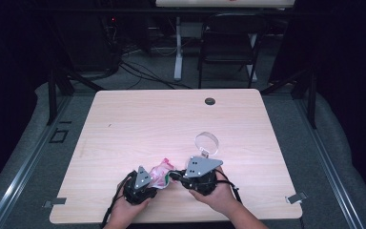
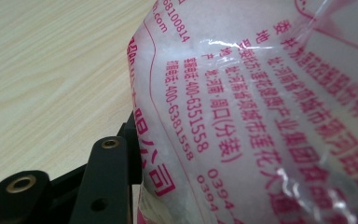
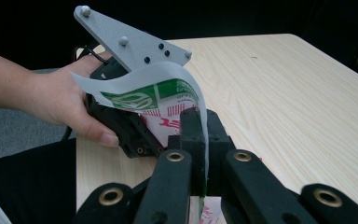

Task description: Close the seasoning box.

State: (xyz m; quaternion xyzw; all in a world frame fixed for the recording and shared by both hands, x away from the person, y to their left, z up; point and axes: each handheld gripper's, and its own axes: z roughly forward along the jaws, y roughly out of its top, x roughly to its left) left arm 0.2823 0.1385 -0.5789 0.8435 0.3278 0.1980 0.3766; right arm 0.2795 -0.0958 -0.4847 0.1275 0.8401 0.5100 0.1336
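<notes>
Near front edge of the table, between the left gripper and the right gripper: the plastic bag. Left of the bag, touching it, the left gripper, with the person's left hand behind it, toward the front edge. Right of the bag, the right gripper, its jaws closed on the bag's edge, held by the right hand. Just beyond the right gripper, farther from the front edge than the bag, a glass jar on the table. Far behind the bag, by the back edge, a round cable hole. Beyond the table, on the floor, a folding chair.
</notes>
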